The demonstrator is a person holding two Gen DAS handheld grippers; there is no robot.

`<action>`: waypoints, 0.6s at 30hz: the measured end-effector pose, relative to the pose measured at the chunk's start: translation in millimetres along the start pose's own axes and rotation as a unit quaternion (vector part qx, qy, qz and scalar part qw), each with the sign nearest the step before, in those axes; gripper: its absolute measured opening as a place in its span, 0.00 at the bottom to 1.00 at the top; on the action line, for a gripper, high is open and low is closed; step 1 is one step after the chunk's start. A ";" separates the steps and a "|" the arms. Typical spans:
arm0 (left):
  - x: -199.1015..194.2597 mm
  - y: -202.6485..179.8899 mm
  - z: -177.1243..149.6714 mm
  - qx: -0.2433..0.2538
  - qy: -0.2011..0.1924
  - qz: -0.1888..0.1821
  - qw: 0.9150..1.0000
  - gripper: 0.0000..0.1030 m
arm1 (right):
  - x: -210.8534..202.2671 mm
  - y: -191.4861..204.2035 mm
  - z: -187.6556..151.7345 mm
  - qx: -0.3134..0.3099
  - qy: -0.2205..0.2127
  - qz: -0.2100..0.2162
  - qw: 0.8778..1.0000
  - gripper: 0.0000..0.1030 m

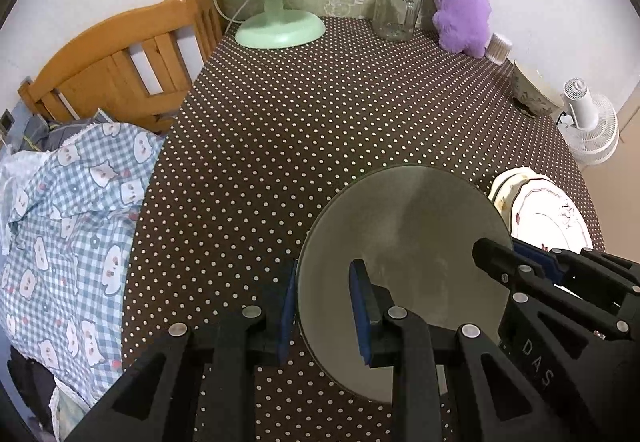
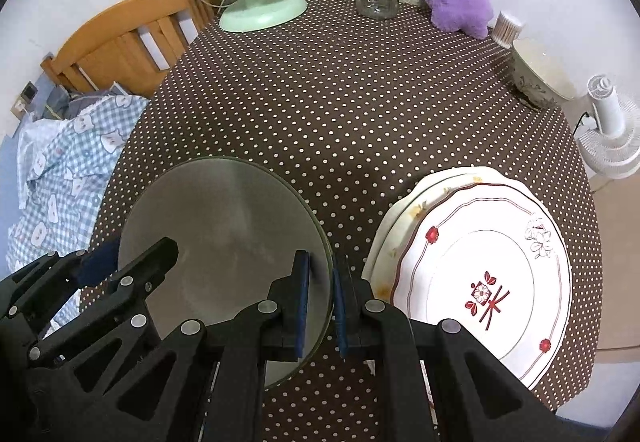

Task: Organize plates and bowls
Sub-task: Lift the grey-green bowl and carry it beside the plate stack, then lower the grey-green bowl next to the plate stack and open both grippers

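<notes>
On the polka-dot tabletop (image 2: pixel 360 102), two plates already lie stacked at the near right: the red-flowered plate (image 2: pixel 492 282) on a cream one (image 2: pixel 404 210). The grey-green bowl (image 2: pixel 224 242) is gripped by both grippers at the near left, close beside that stack; whether it rests on the cloth I cannot tell. The patterned bowl (image 2: pixel 540 78) at the far right edge is untouched, so I judge the job roughly half done.

The right wrist view shows the right gripper (image 2: pixel 322 306) with fingers pinching the bowl's right rim, and the whole plate design. The left wrist view shows the left gripper (image 1: pixel 324 314) pinching the left rim, with the stack mostly hidden.
</notes>
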State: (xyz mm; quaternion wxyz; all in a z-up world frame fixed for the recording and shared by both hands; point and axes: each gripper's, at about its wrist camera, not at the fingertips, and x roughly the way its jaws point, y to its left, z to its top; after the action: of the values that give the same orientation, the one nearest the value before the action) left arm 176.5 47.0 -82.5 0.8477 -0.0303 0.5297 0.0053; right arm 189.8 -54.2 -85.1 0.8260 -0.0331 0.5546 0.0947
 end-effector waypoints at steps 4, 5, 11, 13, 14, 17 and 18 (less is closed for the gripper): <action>1.5 -0.9 1.5 0.006 -0.004 -0.001 1.000 0.23 | 1.4 -1.8 -0.5 0.004 0.001 -0.004 1.000 0.14; 1.1 -0.7 1.6 0.008 -0.007 0.000 1.000 0.23 | 1.3 -2.2 -0.9 0.005 0.002 -0.005 1.000 0.14; 1.7 0.7 1.5 0.009 -0.007 -0.004 1.000 0.22 | 1.4 0.0 -0.5 0.005 0.000 -0.009 1.000 0.14; 1.8 0.7 1.5 0.008 -0.008 -0.005 1.000 0.22 | 1.4 0.7 -0.2 0.005 0.000 -0.011 1.000 0.14; 1.8 0.8 1.4 0.008 -0.007 -0.005 1.000 0.21 | 1.4 0.8 -0.2 0.005 0.000 -0.011 1.000 0.14; 1.5 0.9 0.9 0.007 -0.005 -0.007 1.000 0.22 | 0.6 0.2 -1.6 0.009 0.001 -0.012 1.000 0.14; 1.5 1.6 0.9 0.005 -0.005 -0.008 1.000 0.24 | 0.0 0.3 -1.9 0.011 0.001 -0.012 1.000 0.14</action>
State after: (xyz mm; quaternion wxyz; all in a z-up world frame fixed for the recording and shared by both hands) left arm 177.9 48.6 -83.6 0.8504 -0.0303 0.5252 -0.0039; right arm 188.0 -54.2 -85.8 0.8270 -0.0311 0.5558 0.0788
